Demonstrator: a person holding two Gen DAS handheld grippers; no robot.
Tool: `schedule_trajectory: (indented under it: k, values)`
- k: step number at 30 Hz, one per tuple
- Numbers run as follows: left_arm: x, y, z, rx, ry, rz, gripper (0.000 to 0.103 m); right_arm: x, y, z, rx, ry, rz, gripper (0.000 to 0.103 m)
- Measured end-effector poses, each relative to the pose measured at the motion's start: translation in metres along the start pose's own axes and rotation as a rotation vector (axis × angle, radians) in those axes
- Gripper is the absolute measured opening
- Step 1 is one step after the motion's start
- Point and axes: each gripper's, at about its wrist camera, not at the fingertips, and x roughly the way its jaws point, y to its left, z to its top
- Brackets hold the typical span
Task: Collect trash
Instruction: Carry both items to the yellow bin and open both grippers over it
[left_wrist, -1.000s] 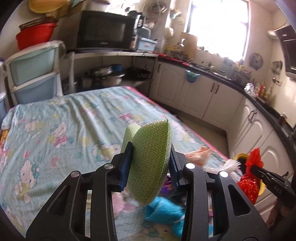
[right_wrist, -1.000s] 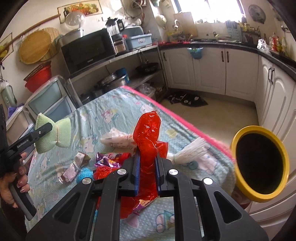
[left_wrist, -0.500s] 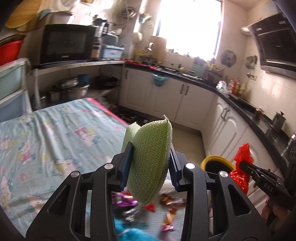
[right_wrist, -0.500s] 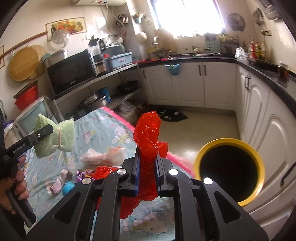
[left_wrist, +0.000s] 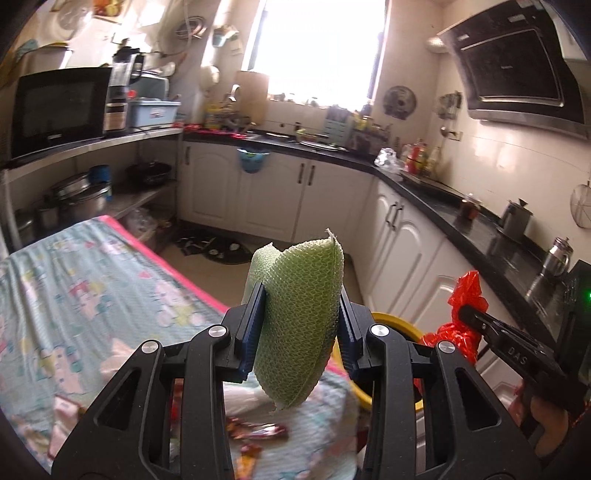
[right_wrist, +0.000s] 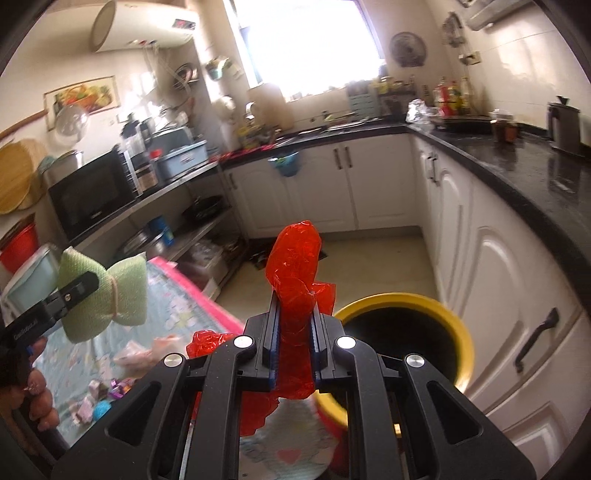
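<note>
My left gripper (left_wrist: 295, 325) is shut on a green mesh sponge (left_wrist: 299, 317), held over the table's right end; the same sponge (right_wrist: 107, 295) shows at the left of the right wrist view. My right gripper (right_wrist: 293, 347) is shut on a crumpled red plastic wrapper (right_wrist: 295, 266), seen as the red wrapper (left_wrist: 465, 317) at the right of the left wrist view. A yellow-rimmed bin (right_wrist: 406, 306) with a dark inside stands on the floor just ahead and right of the right gripper; its yellow rim (left_wrist: 395, 321) peeks out behind the left gripper's fingers.
The table with a cartoon-print cloth (left_wrist: 92, 280) carries loose wrappers (left_wrist: 258, 432) and small scraps (right_wrist: 99, 398). White cabinets (right_wrist: 491, 280) under a black counter run along the right. A microwave (left_wrist: 55, 107) sits on a shelf at the left. Floor lies between table and cabinets.
Both grippers have swung to the right and risen a little, off the table toward the yellow bin, which now sits closer and nearer the middle. Their holds on sponge and wrapper are unchanged.
</note>
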Motion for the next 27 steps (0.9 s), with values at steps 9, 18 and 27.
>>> schedule_trajectory:
  k: [9, 18, 27]
  values:
    - [0.039, -0.047, -0.004, 0.019, 0.043, -0.111, 0.029, 0.001, -0.052, 0.001, 0.044, -0.043, -0.124, 0.013]
    - [0.081, -0.087, -0.017, 0.045, 0.105, -0.215, 0.029, 0.019, -0.090, -0.020, 0.071, -0.029, -0.204, 0.013]
    - [0.133, -0.117, -0.040, 0.082, 0.209, -0.295, 0.029, 0.065, -0.113, -0.042, 0.074, 0.036, -0.211, 0.013]
